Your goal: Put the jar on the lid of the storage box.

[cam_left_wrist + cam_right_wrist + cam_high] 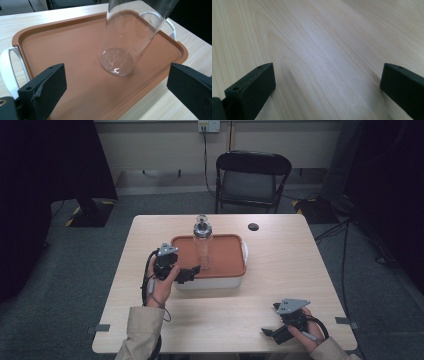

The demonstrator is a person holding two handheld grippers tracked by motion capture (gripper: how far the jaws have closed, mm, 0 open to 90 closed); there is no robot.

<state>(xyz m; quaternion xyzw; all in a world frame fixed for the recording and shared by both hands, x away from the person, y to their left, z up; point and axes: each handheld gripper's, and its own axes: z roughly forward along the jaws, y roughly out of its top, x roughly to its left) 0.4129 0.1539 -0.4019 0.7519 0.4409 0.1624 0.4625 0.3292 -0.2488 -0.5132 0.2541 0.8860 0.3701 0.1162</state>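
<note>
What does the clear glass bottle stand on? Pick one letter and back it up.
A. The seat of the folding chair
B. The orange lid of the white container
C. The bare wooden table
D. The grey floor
B: the glass bottle stands with its round base on the orange lid of the white container, just ahead of the open left claw.

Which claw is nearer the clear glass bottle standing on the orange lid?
Left. The left claw is open right in front of the clear glass bottle, apart from it. The right claw is open, far off over the wooden table near its front right corner.
</note>
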